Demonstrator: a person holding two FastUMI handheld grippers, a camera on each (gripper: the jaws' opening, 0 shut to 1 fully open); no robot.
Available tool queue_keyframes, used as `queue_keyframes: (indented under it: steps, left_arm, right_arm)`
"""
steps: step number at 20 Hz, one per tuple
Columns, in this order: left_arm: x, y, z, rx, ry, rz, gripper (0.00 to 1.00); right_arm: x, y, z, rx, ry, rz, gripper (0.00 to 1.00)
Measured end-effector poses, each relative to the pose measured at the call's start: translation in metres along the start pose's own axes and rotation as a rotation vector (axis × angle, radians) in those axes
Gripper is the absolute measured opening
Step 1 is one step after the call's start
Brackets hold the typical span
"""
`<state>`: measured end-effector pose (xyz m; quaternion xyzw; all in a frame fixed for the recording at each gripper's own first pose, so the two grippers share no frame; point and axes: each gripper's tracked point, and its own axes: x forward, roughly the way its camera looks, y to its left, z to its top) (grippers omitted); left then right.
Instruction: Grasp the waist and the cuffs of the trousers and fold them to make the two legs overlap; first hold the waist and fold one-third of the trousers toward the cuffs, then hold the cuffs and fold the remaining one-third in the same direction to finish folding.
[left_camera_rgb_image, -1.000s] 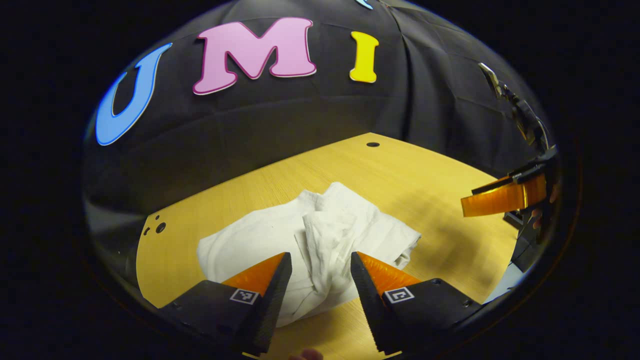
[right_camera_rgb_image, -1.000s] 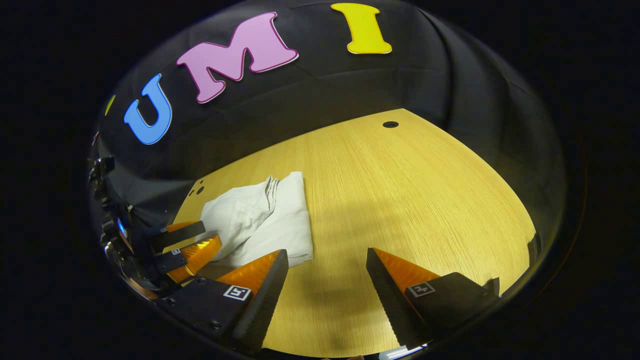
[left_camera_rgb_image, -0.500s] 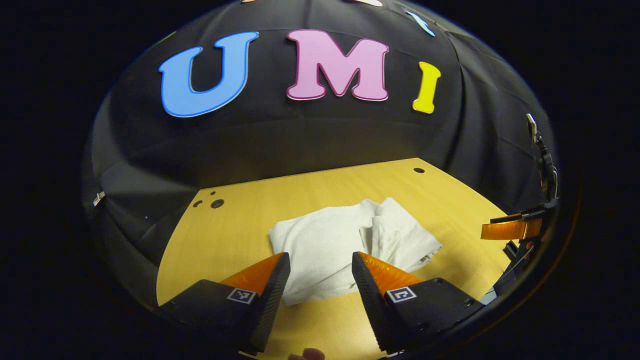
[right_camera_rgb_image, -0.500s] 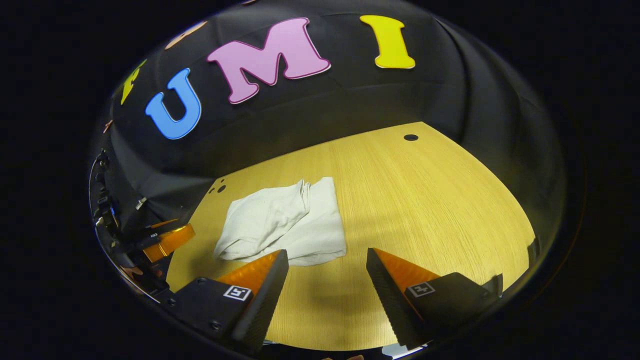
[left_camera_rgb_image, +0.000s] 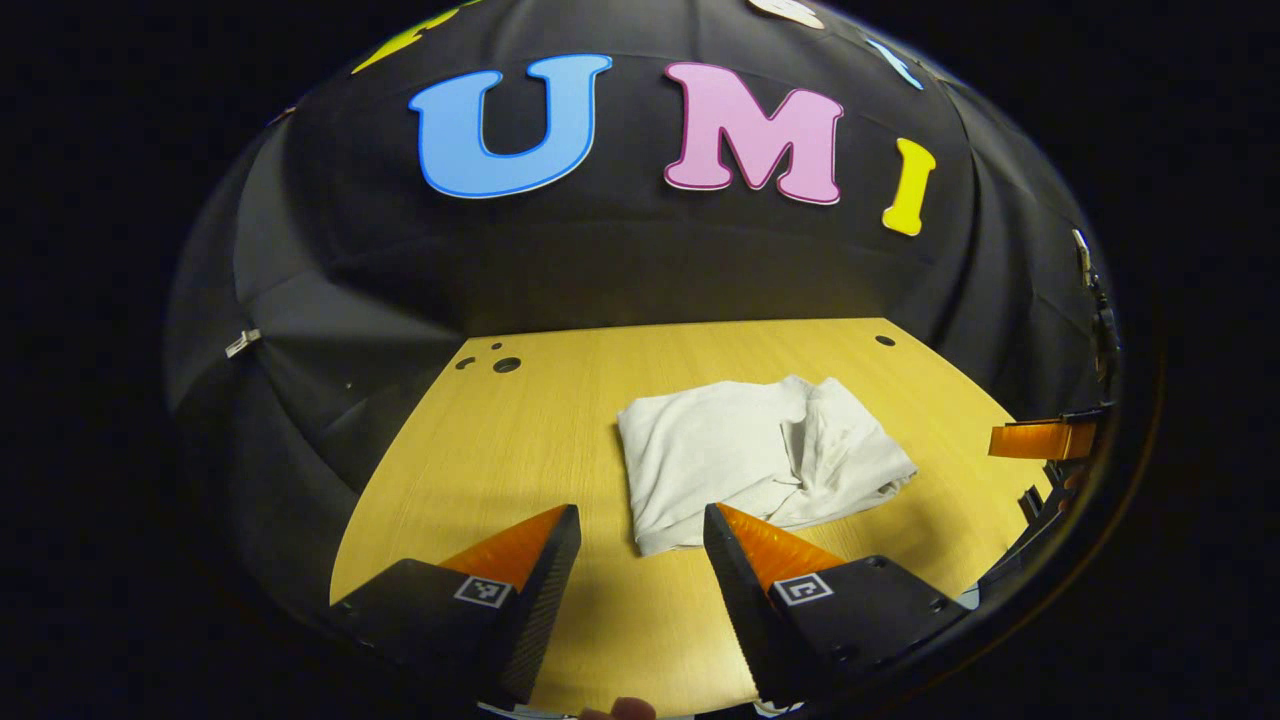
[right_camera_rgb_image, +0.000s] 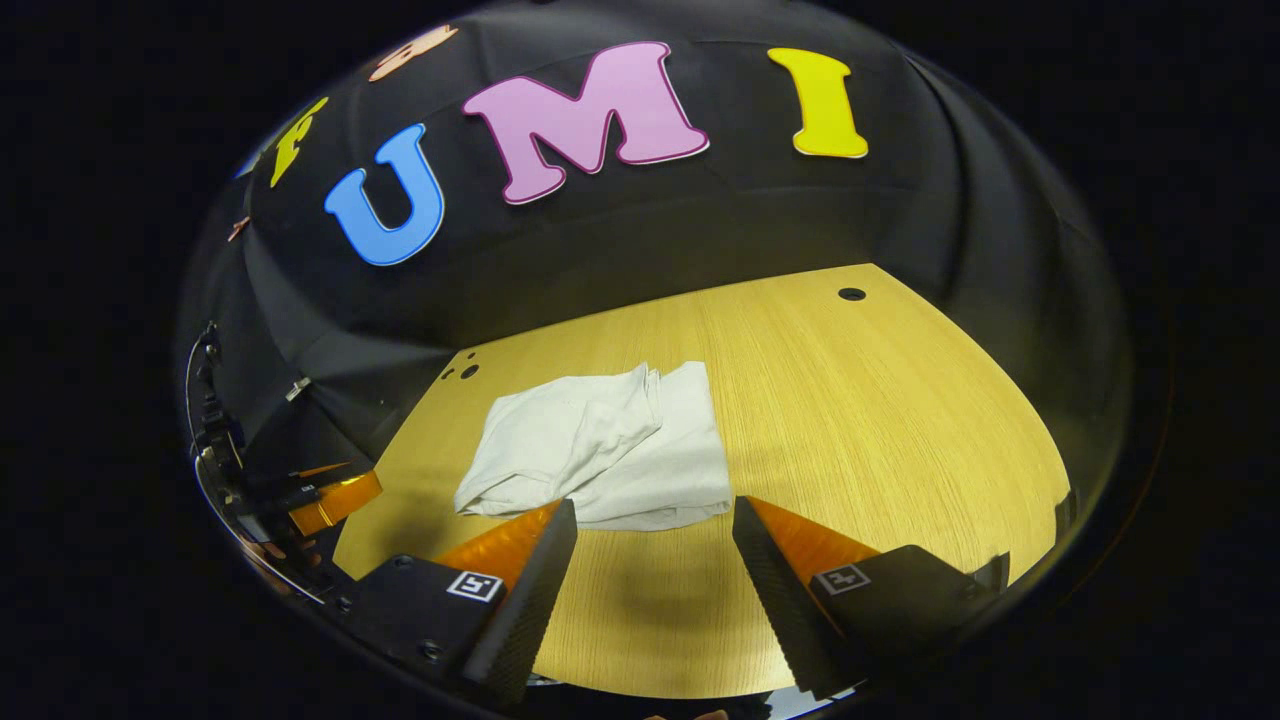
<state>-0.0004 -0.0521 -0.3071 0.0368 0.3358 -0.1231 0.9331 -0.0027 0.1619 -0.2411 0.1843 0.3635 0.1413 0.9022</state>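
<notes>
The white trousers (left_camera_rgb_image: 755, 460) lie folded into a compact bundle on the wooden table (left_camera_rgb_image: 520, 450), with a rumpled upper layer toward one side. My left gripper (left_camera_rgb_image: 638, 525) hovers open above the table's near edge, short of the bundle, with nothing between its fingers. In the right gripper view the same trousers (right_camera_rgb_image: 605, 450) rest just beyond my right gripper (right_camera_rgb_image: 655, 520), which is open and holds nothing. The right gripper (left_camera_rgb_image: 1040, 440) shows at the far right of the left gripper view. The left gripper (right_camera_rgb_image: 330, 500) shows at the left edge of the right gripper view.
Small round holes (left_camera_rgb_image: 505, 364) mark the table's far left corner, and another hole (right_camera_rgb_image: 852, 294) sits at the far right. The black cloth wall rises right behind the table. Bare wood (right_camera_rgb_image: 880, 430) stretches to the right of the bundle.
Both grippers have pulled back and up from the trousers toward the table's near edge. The bundle lies where it was, now farther ahead of the left fingers.
</notes>
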Motion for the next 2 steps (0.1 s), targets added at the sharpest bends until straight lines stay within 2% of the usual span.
queue_keyframes:
  steps: [2]
  left_arm:
    - [-0.0041,0.0007,-0.0063,-0.014,0.015,0.013,0.80]
  right_arm:
    - [0.0012,-0.0039,-0.0020,-0.010,0.010,-0.003,0.97]
